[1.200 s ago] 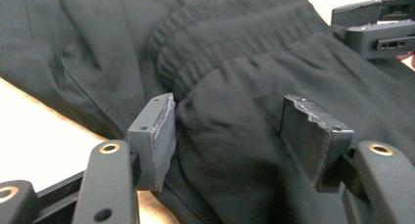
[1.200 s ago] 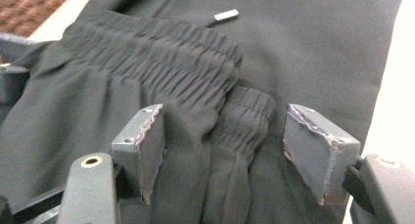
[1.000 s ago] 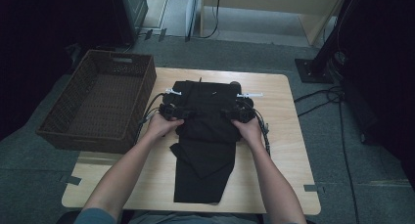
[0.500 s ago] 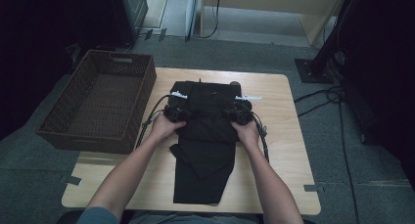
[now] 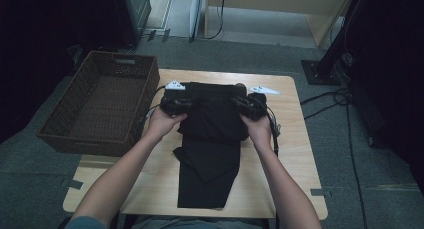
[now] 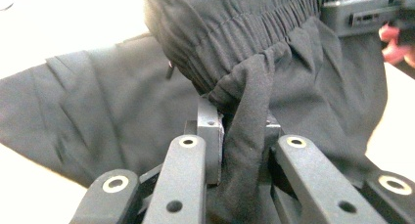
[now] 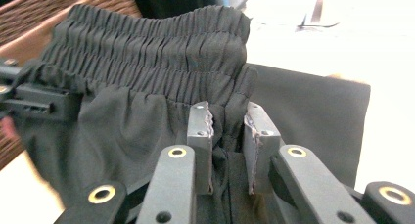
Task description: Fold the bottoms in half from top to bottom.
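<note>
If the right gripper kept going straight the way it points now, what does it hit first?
The right gripper is already clamped on the black pants just below the elastic waistband. Straight on, it would press into that gathered fabric first; past it, probably the wicker basket, though depth is unclear.

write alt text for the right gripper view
The right tongs are shut on a fold of black trousers just under the gathered elastic waistband. The cloth hangs above a pale table, with a wicker basket at upper left.

Black trousers [image 5: 212, 139], plain, ribbed at waistband; dark brown woven basket [image 5: 65, 124]; pale wooden desk [image 5: 285, 154]; grey carpet floor [image 5: 360, 179].
</note>
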The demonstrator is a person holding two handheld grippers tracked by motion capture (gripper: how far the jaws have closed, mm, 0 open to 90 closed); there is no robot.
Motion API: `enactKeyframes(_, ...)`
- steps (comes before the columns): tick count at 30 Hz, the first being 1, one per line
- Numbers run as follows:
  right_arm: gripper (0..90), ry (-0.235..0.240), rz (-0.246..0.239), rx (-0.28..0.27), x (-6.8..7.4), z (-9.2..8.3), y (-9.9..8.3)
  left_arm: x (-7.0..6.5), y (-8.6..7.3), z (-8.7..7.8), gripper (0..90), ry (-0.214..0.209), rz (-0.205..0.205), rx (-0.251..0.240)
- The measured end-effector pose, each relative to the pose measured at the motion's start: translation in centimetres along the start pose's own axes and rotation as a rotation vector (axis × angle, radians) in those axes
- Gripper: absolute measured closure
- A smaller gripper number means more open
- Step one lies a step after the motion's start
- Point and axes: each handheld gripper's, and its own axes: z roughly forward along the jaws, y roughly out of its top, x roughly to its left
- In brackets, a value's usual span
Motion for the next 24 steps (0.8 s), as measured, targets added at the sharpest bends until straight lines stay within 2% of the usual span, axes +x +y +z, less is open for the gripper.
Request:
enactKeyframes(1,76.3,0.014,-0.02,0.006,0.6,-0.9,-0.6,-0.7,-0.7,-0.7,79.0,-0.014,0.006,0.002)
enactKeyframes(2,76.3,0.023,-0.04,0.013,1.2,-1.8,-1.2,-0.7,-0.7,-0.7,78.5,-0.014,0.006,0.002)
enactKeyframes(3,76.2,0.038,-0.061,0.018,1.8,-2.9,-2.1,-2.2,-2.2,-2.0,78.0,-0.035,0.018,0.019)
enactKeyframes(5,76.2,0.061,-0.07,0.037,2.7,-4.3,-3.3,-3.6,-3.9,-3.0,77.0,-0.059,0.036,0.043)
enactKeyframes(8,76.2,0.088,-0.092,0.073,4.0,-6.1,-6.0,-5.1,-6.6,-3.6,76.9,-0.086,0.043,0.09)
enactKeyframes(10,76.2,0.1,-0.078,0.109,4.5,-6.4,-7.5,-5.5,-8.2,-3.3,77.0,-0.091,0.046,0.138)
enactKeyframes(11,76.1,0.104,-0.084,0.13,4.7,-6.4,-8.3,-5.5,-8.2,-3.3,77.2,-0.091,0.046,0.138)
enactKeyframes(12,76.1,0.103,-0.082,0.157,4.8,-6.1,-9.4,-5.4,-9.8,-2.7,77.3,-0.099,0.034,0.184)
enactKeyframes(14,76.0,0.101,-0.073,0.194,4.6,-5.6,-10.7,-5.1,-10.9,-1.9,77.7,-0.095,0.008,0.213)
enactKeyframes(15,75.9,0.089,-0.071,0.21,4.5,-5.3,-11.3,-5.1,-11.3,-1.6,77.9,-0.09,0.01,0.22)
enactKeyframes(17,75.7,0.08,-0.055,0.218,4.2,-4.8,-11.8,-4.9,-11.5,-1.2,77.9,-0.086,0.009,0.208)
enactKeyframes(18,75.6,0.065,-0.062,0.222,4.1,-4.6,-11.9,-4.8,-11.5,-1.0,78.0,-0.08,0.005,0.202)
enactKeyframes(20,75.2,0.037,-0.115,0.234,4.0,-3.9,-12.3,-4.5,-11.4,-0.5,78.4,-0.075,-0.006,0.189)
enactKeyframes(24,75.2,0.011,-0.113,0.212,3.2,-2.7,-11.7,-3.4,-10.5,0.7,78.8,-0.046,-0.019,0.165)
